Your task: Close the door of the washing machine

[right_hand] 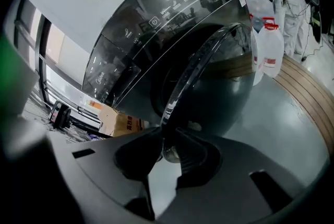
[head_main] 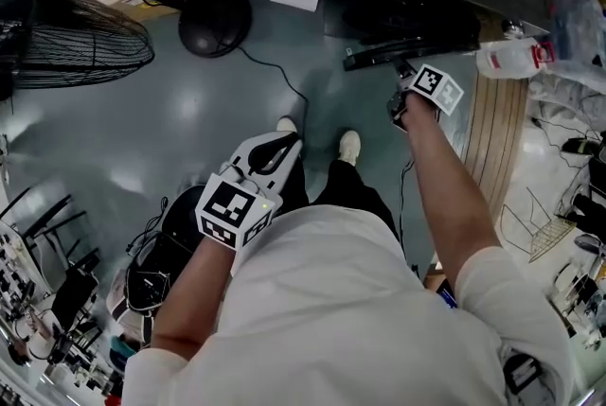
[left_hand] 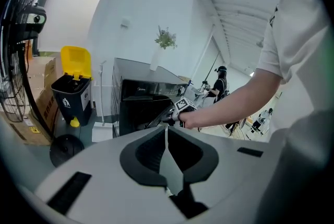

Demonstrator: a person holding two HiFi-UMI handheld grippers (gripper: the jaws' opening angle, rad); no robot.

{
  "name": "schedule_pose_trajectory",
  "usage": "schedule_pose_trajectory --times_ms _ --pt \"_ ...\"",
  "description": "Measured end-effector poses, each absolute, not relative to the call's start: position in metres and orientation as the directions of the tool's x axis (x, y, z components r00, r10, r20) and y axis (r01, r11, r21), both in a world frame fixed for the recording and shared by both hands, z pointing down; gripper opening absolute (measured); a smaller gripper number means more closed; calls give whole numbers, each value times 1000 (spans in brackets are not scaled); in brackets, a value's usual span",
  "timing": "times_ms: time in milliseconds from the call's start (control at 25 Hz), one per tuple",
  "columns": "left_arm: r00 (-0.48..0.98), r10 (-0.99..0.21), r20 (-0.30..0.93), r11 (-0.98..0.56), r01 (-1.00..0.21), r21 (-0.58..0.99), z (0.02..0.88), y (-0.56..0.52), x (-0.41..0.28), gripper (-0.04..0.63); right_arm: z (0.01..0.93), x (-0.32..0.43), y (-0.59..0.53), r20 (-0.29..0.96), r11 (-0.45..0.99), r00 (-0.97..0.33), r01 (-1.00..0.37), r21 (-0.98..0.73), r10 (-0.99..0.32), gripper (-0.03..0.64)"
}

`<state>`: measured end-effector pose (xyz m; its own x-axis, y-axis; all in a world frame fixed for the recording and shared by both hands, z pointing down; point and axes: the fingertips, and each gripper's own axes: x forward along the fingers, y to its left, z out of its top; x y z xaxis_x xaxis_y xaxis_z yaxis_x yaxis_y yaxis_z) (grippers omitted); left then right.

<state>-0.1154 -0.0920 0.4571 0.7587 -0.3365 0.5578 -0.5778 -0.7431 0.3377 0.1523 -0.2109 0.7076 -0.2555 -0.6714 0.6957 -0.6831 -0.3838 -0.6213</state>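
Closing step under way: washing machine [right_hand: 151, 24] ahead, door [right_hand: 194, 74] swung partly out from its front. Right gripper [right_hand: 166, 138] jaws clamped on door's rim; left gripper [left_hand: 167, 137] jaws together, empty, well back from machine. Next, probably: push door flush until latched.

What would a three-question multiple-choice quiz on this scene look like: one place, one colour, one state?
1. The right gripper is at: A the fan; B the washing machine door's rim; C a shoe.
2. The bin lid is: A red; B green; C yellow.
3. The left gripper is: A shut, empty; B wide open; C holding a cloth.
Answers: 1 B, the rim runs between its jaws; 2 C, yellow above the black bin; 3 A, its jaws meet with nothing between.
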Motion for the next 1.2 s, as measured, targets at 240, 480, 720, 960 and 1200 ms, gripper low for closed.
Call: schedule_pose_trajectory --times_ms 240,480,720,960,1200 --pt "753 -350 557 -726 -594 348 457 -100 -116 20 707 152 -237 685 -383 -259 -672 -634 -681 81" --pt "743 -355 568 -714 -608 348 461 -106 -117 20 707 153 -259 679 -379 -259 -670 -639 -687 80" --pt "733 -364 575 -708 -619 341 463 -111 -121 20 707 151 -280 668 -366 -268 -667 -649 -694 78" --pt "727 -372 577 -701 -627 339 462 -115 -119 20 708 152 -296 664 -351 -276 -676 -648 -695 75" --pt "723 -374 581 -695 -633 341 462 -120 -118 20 707 154 -310 659 -346 -272 -678 -649 -701 74"
